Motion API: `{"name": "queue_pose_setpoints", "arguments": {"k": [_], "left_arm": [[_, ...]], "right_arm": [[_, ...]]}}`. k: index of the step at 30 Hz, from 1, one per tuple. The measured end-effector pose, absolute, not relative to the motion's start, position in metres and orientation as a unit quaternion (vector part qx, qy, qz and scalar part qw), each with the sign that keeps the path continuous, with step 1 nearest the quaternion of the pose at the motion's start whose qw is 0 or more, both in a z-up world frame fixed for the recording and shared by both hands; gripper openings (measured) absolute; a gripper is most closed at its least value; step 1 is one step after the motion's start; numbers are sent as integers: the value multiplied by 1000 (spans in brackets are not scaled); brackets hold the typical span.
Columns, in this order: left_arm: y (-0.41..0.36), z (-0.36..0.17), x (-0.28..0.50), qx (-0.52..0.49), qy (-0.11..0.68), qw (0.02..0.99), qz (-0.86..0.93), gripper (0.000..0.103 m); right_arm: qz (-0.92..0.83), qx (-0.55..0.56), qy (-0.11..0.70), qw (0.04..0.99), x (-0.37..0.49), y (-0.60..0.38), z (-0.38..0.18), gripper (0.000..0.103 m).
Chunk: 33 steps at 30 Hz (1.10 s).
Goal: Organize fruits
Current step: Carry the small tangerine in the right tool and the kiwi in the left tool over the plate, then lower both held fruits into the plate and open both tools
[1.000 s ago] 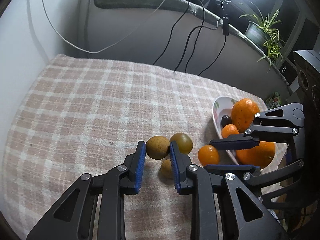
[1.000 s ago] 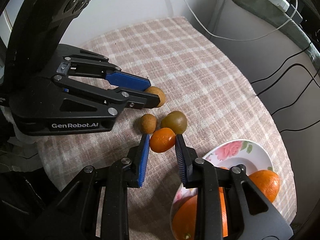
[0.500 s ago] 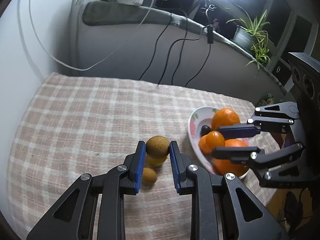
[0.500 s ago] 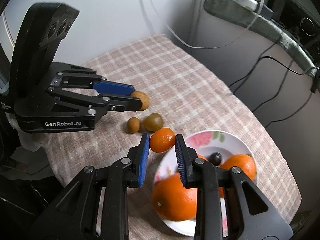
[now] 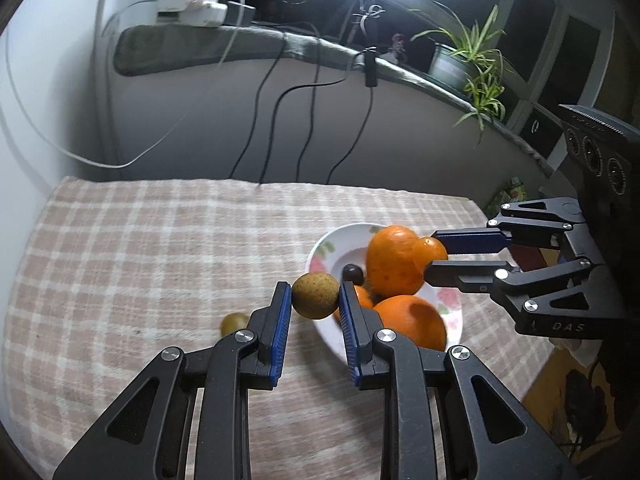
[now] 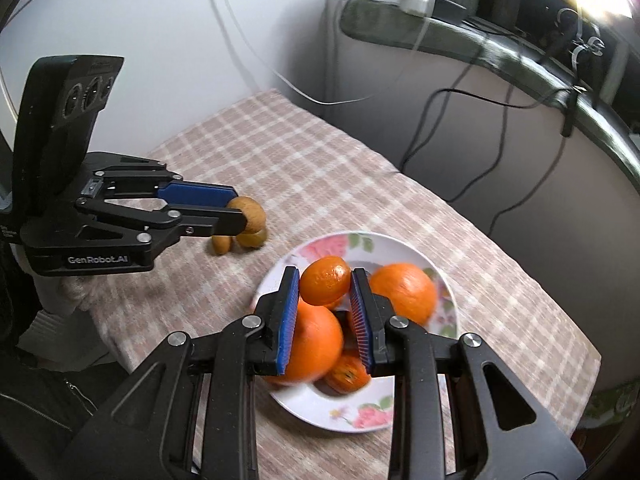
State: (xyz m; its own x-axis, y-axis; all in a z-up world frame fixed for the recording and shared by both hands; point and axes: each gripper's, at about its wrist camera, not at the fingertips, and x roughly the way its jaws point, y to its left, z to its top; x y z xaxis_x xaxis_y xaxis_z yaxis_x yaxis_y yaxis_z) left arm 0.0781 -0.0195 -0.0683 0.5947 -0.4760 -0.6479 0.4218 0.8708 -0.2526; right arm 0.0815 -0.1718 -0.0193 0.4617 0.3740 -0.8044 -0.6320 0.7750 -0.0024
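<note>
The left gripper [image 5: 314, 306] is clamping a speckled brown fruit [image 5: 315, 295] between its blue pads, holding it clear of the checked cloth [image 5: 152, 248], just beside the near-left rim of the flowered plate [image 5: 320, 246]. The right gripper [image 6: 324, 300] is gripping a small mandarin [image 6: 325, 285] and is hanging over the plate, above the large oranges [image 6: 404, 294] lying in it. A dark round fruit [image 5: 353, 273] is sitting in the plate. Two more brown fruits [image 6: 250, 238] are resting on the cloth, left of the plate.
</note>
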Motion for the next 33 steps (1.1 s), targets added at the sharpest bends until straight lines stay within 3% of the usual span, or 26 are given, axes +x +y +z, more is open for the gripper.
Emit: {"name": "queue_pose_setpoints", "arguments": {"k": [33], "left_arm": [[-120, -63, 75, 3, 381, 863, -330, 23]], "right_arm": [[242, -99, 470, 843, 83, -261, -65, 27]]}}
